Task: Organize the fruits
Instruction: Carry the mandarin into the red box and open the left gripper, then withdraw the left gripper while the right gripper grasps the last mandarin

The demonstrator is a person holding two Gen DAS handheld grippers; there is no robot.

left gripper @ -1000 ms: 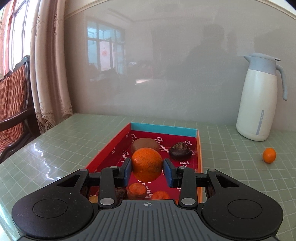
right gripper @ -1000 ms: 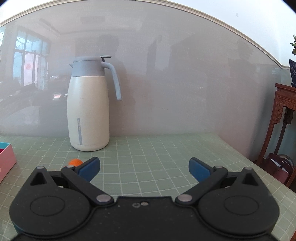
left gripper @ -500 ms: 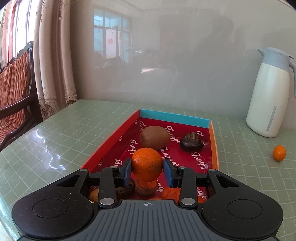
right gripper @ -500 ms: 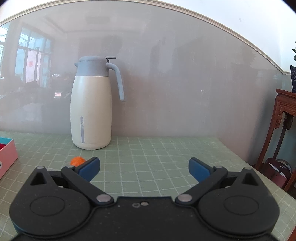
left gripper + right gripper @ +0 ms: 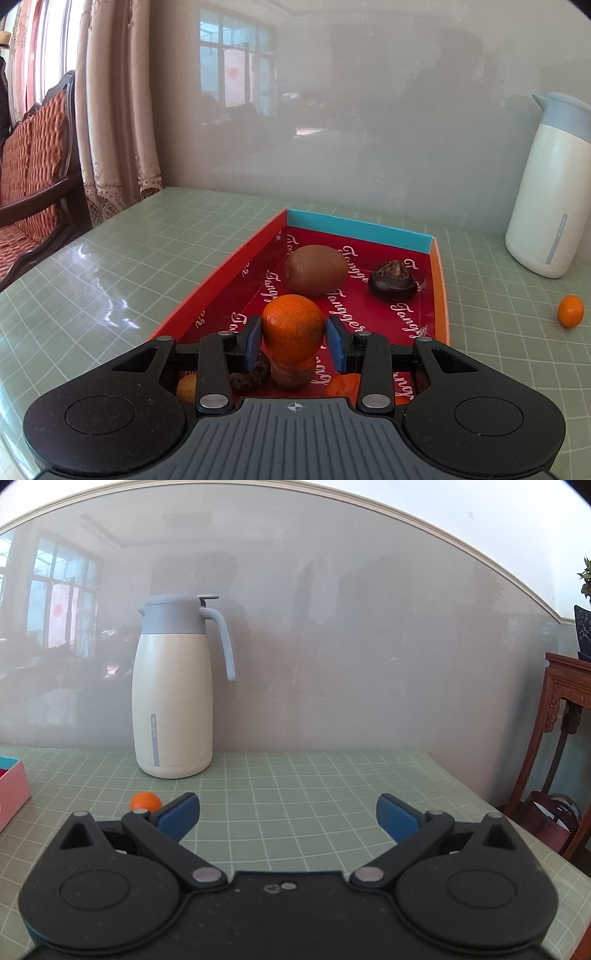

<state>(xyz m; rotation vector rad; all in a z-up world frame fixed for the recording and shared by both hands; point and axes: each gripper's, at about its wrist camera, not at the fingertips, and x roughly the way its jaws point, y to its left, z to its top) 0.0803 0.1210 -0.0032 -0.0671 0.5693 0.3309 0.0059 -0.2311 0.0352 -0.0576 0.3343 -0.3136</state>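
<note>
The left gripper (image 5: 294,345) clamped an orange (image 5: 293,326) above the near end of the red tray (image 5: 218,286). A kiwi (image 5: 316,269), a dark chestnut-like fruit (image 5: 392,280) and several small fruits under the gripper (partly hidden, perhaps tangerines) already lay inside. One small orange fruit (image 5: 146,800) was left on the table (image 5: 314,794), near the idle right gripper (image 5: 288,814), whose jaws stood wide apart.

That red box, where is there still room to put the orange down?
Bare floor shows in the red box between the kiwi and the held orange, and near the dark fruit, on the side toward the camera. The end under the left gripper is crowded with fruit. The right gripper is open over bare table.
</note>
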